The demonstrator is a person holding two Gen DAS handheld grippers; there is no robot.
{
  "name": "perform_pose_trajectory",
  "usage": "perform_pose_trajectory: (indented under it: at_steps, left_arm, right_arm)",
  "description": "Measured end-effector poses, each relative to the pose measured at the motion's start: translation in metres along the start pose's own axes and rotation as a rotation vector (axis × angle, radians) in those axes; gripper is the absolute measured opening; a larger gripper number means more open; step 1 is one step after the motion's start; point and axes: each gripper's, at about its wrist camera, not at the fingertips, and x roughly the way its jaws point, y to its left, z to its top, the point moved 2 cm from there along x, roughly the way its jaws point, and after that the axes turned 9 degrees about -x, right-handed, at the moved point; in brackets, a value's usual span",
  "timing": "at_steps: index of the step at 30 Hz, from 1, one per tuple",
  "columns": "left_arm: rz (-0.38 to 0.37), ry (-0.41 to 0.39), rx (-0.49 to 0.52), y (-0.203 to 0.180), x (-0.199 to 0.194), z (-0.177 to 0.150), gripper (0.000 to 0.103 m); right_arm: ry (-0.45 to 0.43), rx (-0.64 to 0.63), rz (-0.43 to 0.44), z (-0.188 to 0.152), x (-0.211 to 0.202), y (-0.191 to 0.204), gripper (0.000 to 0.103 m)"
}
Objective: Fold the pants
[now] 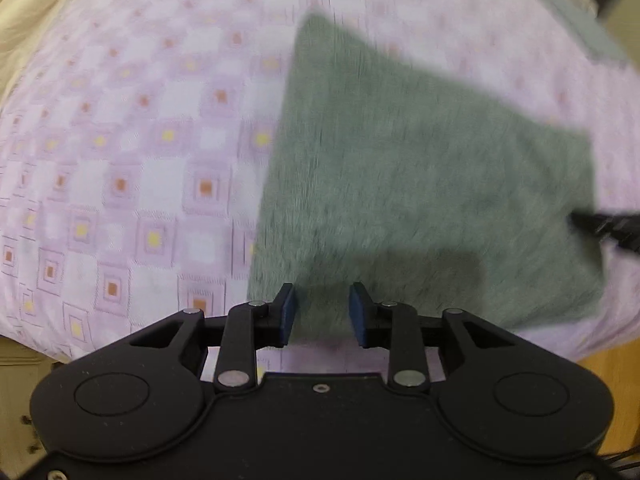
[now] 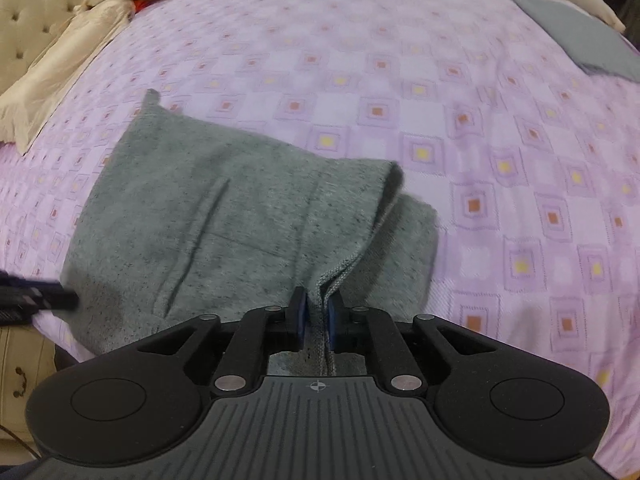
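Observation:
The grey-green pants (image 1: pixel 420 184) lie folded into a thick rectangle on the purple checked bedspread (image 1: pixel 120 160). My left gripper (image 1: pixel 322 314) is open and empty, its blue pads just above the near edge of the pants. In the right wrist view the pants (image 2: pixel 224 216) show a lifted hem edge. My right gripper (image 2: pixel 318 316) is shut on that ribbed hem edge (image 2: pixel 340 272), holding it up at the near right corner. The left gripper's tip shows at the left edge of the right wrist view (image 2: pixel 36 300). The right gripper's tip shows at the right edge of the left wrist view (image 1: pixel 608 226).
A second folded grey cloth (image 2: pixel 576 36) lies at the far right of the bed. A cream duvet (image 2: pixel 72 52) is bunched at the far left against a tufted headboard (image 2: pixel 36 4). The bed's near edge drops to a wooden floor (image 1: pixel 600 360).

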Motion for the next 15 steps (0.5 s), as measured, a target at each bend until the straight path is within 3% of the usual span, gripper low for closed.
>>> perform_pose_trajectory:
  at_steps: [2, 6, 9, 12, 15]
  left_arm:
    - [0.058, 0.057, 0.055, -0.004, 0.017, -0.007, 0.041]
    - [0.078, 0.004, 0.148, -0.013, -0.002, -0.010, 0.040]
    - [0.067, -0.056, 0.126, -0.012, -0.029, -0.005, 0.040]
    - [0.033, -0.096, 0.067, -0.008, -0.048, 0.012, 0.040]
    - [0.008, -0.109, 0.040, -0.012, -0.053, 0.033, 0.040]
  right_arm:
    - [0.009, 0.021, 0.009, -0.003, -0.001, -0.005, 0.013]
    - [-0.018, 0.006, -0.023, -0.012, -0.021, -0.008, 0.015]
    - [-0.088, -0.002, -0.086, -0.014, -0.042, -0.009, 0.017]
    - [-0.170, -0.036, -0.132, -0.007, -0.054, -0.003, 0.026]
    - [-0.199, -0.073, -0.127, 0.008, -0.046, 0.006, 0.029]
